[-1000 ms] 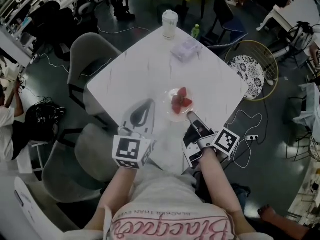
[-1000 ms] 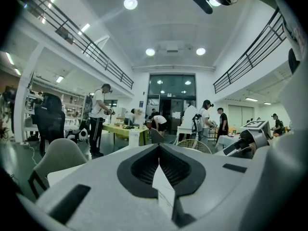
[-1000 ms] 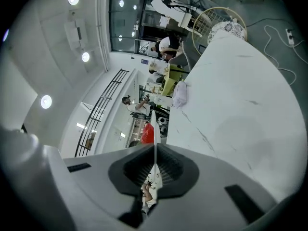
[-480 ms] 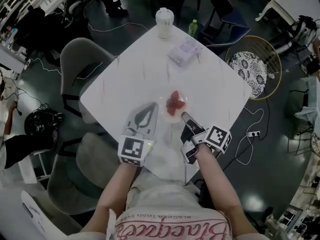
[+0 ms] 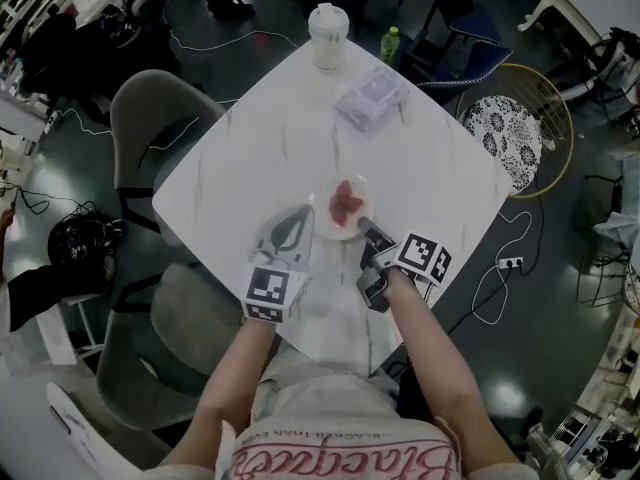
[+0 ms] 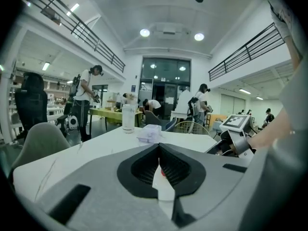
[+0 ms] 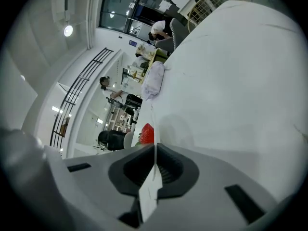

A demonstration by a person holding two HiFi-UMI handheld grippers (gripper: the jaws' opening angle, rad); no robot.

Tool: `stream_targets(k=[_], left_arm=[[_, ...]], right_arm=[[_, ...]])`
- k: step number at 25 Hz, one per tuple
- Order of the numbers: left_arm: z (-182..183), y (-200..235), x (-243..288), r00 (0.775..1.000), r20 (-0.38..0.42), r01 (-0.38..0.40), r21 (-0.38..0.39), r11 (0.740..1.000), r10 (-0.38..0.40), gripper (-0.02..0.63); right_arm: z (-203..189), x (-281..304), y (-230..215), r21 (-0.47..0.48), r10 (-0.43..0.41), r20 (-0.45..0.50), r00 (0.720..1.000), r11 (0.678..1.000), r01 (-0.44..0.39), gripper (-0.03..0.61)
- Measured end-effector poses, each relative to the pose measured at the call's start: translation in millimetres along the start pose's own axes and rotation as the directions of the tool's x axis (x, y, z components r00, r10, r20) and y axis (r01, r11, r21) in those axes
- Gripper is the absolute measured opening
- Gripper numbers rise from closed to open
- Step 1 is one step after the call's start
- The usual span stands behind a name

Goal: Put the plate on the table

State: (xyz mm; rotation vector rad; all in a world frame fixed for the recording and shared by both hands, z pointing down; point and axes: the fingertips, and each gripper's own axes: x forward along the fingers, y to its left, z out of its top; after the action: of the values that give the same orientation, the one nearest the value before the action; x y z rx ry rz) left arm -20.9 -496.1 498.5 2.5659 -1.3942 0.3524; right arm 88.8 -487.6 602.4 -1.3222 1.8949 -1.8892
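Observation:
A small white plate (image 5: 330, 230) with red strawberries (image 5: 346, 199) is near the front corner of the white table (image 5: 430, 178). My left gripper (image 5: 312, 212) is shut on the plate's left rim, and my right gripper (image 5: 362, 225) is shut on its near right rim. In the left gripper view the white rim (image 6: 162, 189) is pinched between the jaws of that gripper (image 6: 159, 150). The right gripper view shows the rim (image 7: 148, 192) edge-on in its gripper (image 7: 155, 150), with a strawberry (image 7: 147, 134) beyond. I cannot tell whether the plate rests on the table.
A white lidded cup (image 5: 328, 35) stands at the far corner and a clear box (image 5: 372, 99) lies behind the plate. Grey chairs (image 5: 150, 128) (image 5: 190, 318) stand at the left, a round wire chair (image 5: 515, 133) at the right. Cables run over the floor; people stand in the background.
Both grippers and the plate have shifted a little left and farther in from the table's front corner. Both stay shut on the rim.

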Motion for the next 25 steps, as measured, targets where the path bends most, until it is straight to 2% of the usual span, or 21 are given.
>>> stream_targets(k=[4,7,10,14,16,18,20,25], left_arm=[[-12,4,5,1.000,-0.020,-0.008,-0.016,1.000,0.008,0.005],[-22,7,5,0.999,-0.031,-0.017,-0.031,0.999,0.016,0.005],[-23,7,5,0.999,-0.033,-0.016,-0.048,0.999,0.014,0.005],[-24,5,1,0.999,-0.036,-0.015,-0.055,0.998,0.013,0.005],[-20,6,0,0.999,-0.032,-0.015,-0.055,0.998,0.013,0.005],[-18,5,-2,1.000,-0.028,-0.012,-0.054,0.998,0.011,0.005],[-17,5,-4,1.000,-0.026,-0.012,-0.054,0.998,0.011,0.005],[-11,1,-11,1.000,-0.016,-0.010,-0.047,0.999,0.009,0.005]], right_arm=[[7,5,-12,-0.146,-0.114,0.003,0.994,0.983,0.113,0.012],[12,6,-17,-0.295,-0.202,0.026,0.979,0.934,0.201,0.016],[20,7,-22,-0.457,-0.300,0.077,0.951,0.837,0.301,0.043],[24,11,-31,-0.640,-0.407,0.126,0.905,0.664,0.387,0.078],[27,13,-31,-0.705,-0.425,0.153,0.892,0.586,0.400,0.089],[29,14,-28,-0.743,-0.422,0.178,0.889,0.535,0.402,0.089],[31,11,-26,-0.752,-0.415,0.200,0.887,0.516,0.411,0.084],[33,-4,-15,-0.748,-0.379,0.252,0.891,0.508,0.427,0.049]])
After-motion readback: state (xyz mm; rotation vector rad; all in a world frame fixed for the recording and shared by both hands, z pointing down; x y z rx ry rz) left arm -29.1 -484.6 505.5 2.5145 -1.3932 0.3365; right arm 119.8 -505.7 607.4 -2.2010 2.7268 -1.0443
